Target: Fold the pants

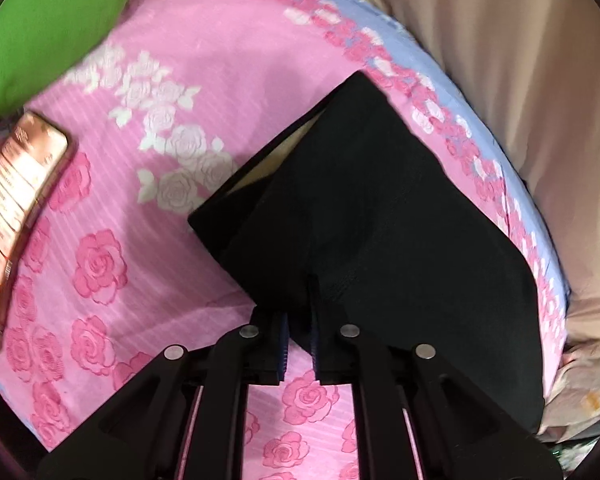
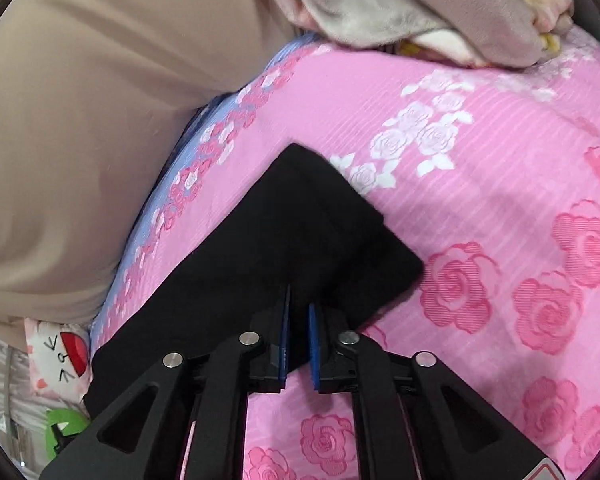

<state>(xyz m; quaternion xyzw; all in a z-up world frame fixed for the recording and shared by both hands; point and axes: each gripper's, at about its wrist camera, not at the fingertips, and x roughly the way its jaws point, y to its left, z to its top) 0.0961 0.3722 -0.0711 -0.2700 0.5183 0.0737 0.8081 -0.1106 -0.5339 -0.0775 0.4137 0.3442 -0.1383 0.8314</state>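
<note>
pants lie folded on the bed, long axis spanning between both grippers; left gripper and right gripper each have fingers clamped on a near edge, equally close.

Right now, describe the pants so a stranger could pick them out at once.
Start at the pink rose-print bedsheet covering the bed, then look toward its blue-bordered edge beside the beige cushion. There lie the black pants, a folded slab with both grippers closed on its near edge. They are the only plain black item; the green pillow and the phone lie on the far side.
</note>
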